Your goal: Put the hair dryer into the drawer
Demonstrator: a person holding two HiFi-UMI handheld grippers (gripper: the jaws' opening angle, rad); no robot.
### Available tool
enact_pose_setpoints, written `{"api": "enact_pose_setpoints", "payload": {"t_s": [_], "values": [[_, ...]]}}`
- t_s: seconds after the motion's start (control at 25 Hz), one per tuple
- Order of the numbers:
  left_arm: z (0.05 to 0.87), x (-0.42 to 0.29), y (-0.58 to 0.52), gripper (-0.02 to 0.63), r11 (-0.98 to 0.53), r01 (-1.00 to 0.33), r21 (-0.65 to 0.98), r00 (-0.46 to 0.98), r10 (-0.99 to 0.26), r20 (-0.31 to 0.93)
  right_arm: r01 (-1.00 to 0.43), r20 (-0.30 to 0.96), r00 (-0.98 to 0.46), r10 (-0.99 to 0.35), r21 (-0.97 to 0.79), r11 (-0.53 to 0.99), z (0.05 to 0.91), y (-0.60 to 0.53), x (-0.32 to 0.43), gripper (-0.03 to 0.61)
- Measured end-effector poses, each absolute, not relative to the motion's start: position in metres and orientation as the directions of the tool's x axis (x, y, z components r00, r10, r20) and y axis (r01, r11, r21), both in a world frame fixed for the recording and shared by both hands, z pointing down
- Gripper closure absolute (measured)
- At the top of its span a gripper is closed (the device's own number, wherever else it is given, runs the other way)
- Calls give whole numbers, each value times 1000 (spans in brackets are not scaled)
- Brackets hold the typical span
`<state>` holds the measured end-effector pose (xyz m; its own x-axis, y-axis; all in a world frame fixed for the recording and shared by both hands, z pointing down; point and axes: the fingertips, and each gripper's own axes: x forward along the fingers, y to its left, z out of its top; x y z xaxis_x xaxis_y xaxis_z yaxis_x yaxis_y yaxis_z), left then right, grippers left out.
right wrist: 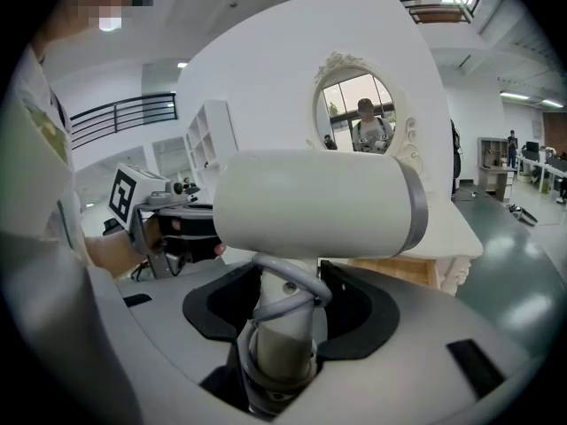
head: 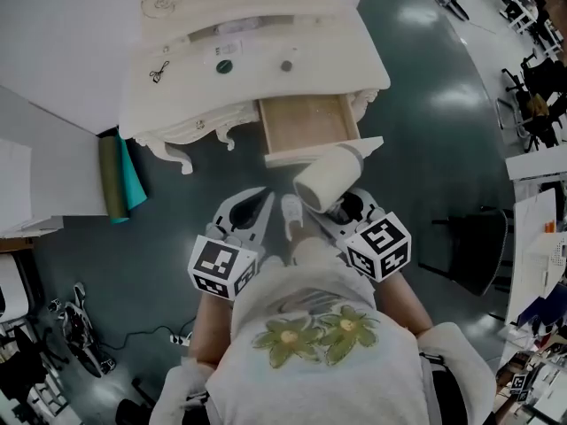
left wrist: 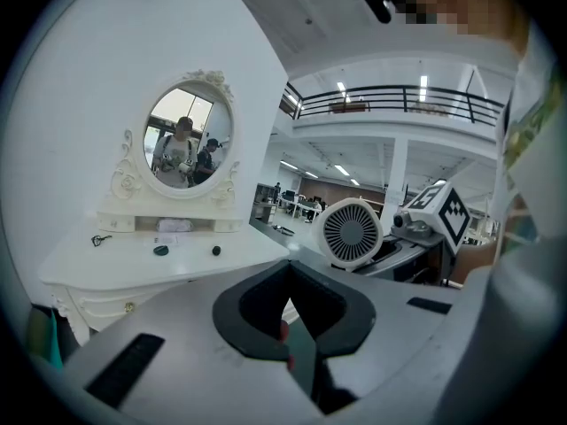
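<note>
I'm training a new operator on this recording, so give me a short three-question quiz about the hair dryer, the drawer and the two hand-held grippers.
1. True or false: the light wooden drawer of the cream carved vanity table is closed.
2. Which hand-held gripper holds the white cylindrical hair dryer? A left, B right, C neither.
3. Fill in: the left hand-held gripper has its jaws ___, with nothing between them.
Key: 1 false, it is open; 2 B; 3 together.
</note>
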<state>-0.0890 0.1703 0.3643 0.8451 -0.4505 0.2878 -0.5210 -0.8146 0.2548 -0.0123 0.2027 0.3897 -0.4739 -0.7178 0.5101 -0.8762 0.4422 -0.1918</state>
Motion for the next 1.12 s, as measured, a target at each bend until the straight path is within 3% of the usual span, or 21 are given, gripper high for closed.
{"api": "enact_pose_setpoints", "payload": {"t_s": [1.12], "values": [[379, -36, 52, 606, -744, -605, 283, 789, -514, 336, -773, 621, -543, -565, -107, 625, 430, 78, 50, 360]]}}
